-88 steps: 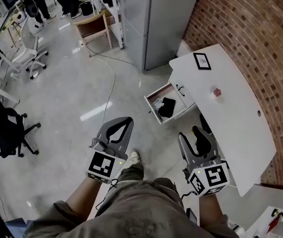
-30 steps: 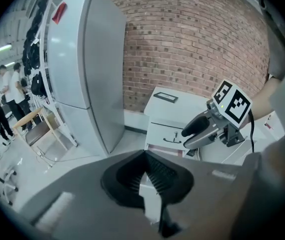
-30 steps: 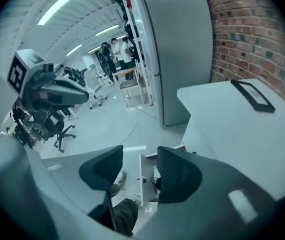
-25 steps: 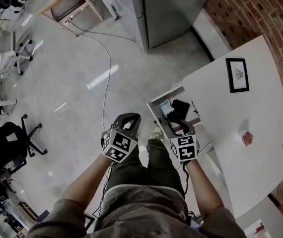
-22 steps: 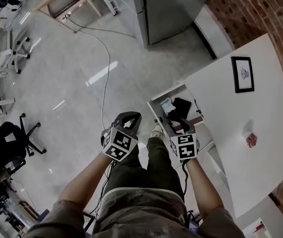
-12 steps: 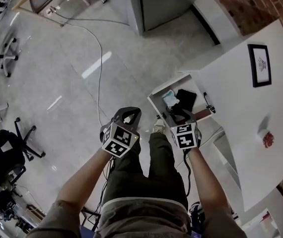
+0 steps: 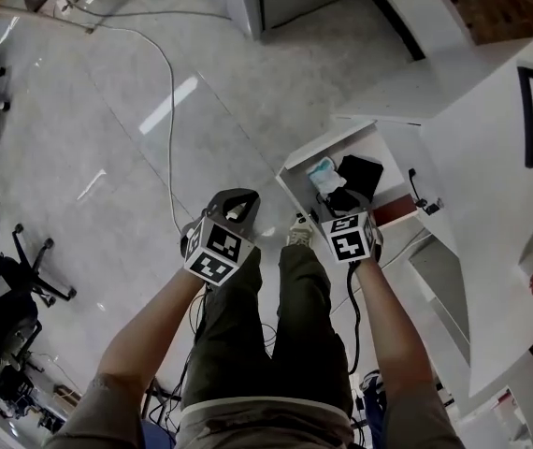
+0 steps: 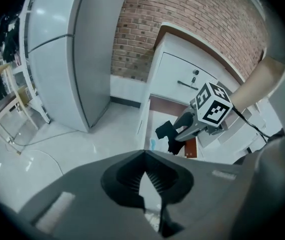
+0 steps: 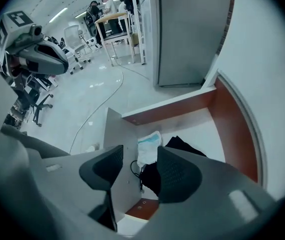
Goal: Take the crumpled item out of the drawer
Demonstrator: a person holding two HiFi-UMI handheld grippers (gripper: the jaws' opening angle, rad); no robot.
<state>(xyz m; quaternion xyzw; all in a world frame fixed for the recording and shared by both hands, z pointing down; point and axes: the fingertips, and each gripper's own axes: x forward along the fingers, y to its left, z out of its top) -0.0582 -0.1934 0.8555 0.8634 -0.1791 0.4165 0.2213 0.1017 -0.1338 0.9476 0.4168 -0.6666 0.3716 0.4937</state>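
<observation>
**Right gripper open over the drawer, crumpled item inside**

The drawer stands pulled out, and the crumpled item, white with pale blue, lies on its floor close against the inner side of the front panel. Touching it, on the side deeper in the drawer, lies a black item. A thin black cord loops beside the two, near the front panel.

The right gripper hangs above the drawer's front corner. In the right gripper view its jaws stand well apart and grip nothing. The drawer's front panel, the crumpled item and the dark edge of the black item show in the gap between them, below and beyond the tips. No jaw touches the crumpled item.

The left gripper is outside the drawer, over the bare floor on the front panel's outer side, apart from the panel. In the left gripper view its jaws meet at the tips, with only a narrow slit behind them, and they carry nothing.

The person's shoe rests on the floor just outside the drawer's front panel, between the two grippers.
</observation>
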